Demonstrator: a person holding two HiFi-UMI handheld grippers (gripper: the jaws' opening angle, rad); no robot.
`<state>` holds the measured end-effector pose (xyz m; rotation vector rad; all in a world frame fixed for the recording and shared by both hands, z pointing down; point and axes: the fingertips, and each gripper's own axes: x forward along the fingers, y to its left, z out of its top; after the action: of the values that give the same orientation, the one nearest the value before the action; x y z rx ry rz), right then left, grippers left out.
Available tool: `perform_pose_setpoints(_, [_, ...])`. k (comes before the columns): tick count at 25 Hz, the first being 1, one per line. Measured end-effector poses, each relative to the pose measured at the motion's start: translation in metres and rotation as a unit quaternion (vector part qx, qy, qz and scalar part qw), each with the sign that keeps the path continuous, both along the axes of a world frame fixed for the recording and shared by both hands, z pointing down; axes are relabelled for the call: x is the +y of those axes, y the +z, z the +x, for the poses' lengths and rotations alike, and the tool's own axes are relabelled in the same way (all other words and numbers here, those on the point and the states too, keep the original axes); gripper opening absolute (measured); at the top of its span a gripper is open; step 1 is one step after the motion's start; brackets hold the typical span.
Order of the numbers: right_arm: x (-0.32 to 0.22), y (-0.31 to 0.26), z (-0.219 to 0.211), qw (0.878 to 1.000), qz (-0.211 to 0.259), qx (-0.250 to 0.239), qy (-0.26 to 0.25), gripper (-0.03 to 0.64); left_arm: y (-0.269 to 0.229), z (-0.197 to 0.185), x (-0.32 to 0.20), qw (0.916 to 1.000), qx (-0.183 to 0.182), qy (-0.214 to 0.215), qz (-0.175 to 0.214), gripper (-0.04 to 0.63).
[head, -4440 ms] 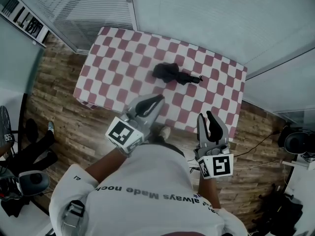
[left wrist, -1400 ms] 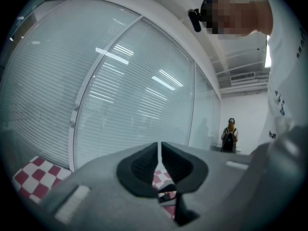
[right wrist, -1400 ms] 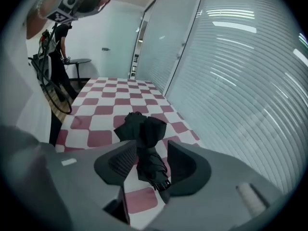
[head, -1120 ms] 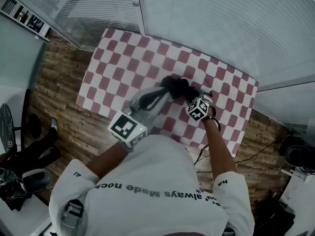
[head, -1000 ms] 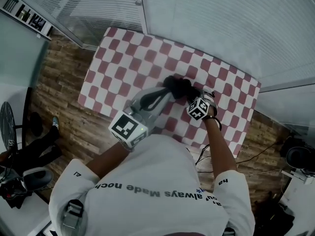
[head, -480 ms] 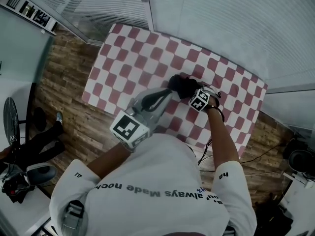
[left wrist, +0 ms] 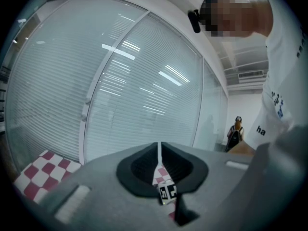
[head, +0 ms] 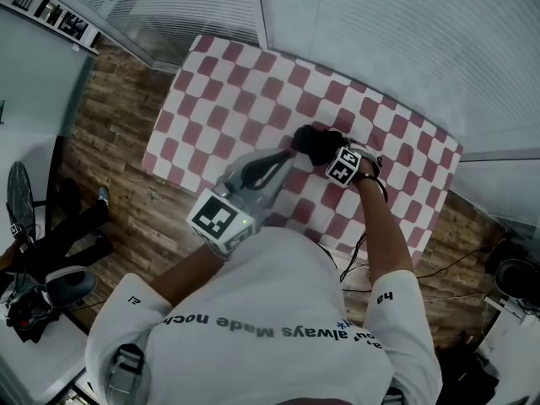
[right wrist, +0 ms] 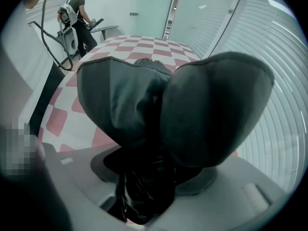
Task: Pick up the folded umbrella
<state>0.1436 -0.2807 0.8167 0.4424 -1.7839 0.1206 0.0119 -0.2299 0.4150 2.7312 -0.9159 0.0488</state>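
The folded black umbrella [head: 312,143] lies on the red-and-white checked table [head: 221,99], right of its middle. My right gripper [head: 327,153] points steeply down onto it, marker cube uppermost. In the right gripper view its jaws are closing, and the crumpled black umbrella [right wrist: 143,189] fills the gap between the two fingers [right wrist: 120,100], pressed against both. My left gripper [head: 285,155] hovers just left of the umbrella, near level and apart from it. In the left gripper view the left gripper [left wrist: 159,150] is shut with only a thin slit between its jaws.
Glass walls with blinds [head: 380,32] run along the table's far side. Wooden floor [head: 110,142] surrounds the table, with cables [head: 439,256] on it at the right. A person with equipment [head: 42,260] is at the far left. The table's front edge is near my body.
My right gripper has gone from in front of my body out over the table and sunk onto the umbrella. The left gripper has edged slightly toward the umbrella.
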Motion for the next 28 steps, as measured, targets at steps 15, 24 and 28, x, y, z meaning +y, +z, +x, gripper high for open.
perform_pose_setpoints(15, [0.006, -0.032, 0.000, 0.993, 0.055, -0.058, 0.091, 0.244, -0.006, 0.000, 0.007, 0.9999, 0.007, -0.003, 0.007, 0.025])
perform_pose_setpoints(24, [0.002, -0.119, 0.012, 0.960, 0.140, -0.167, 0.178, 0.242, -0.012, 0.010, 0.012, 0.9997, 0.013, 0.006, 0.018, 0.025])
perform_pose_setpoints(28, [0.004, -0.170, 0.019, 0.934, 0.184, -0.221, 0.211, 0.242, -0.015, 0.011, 0.014, 0.9996, 0.015, 0.008, 0.024, 0.025])
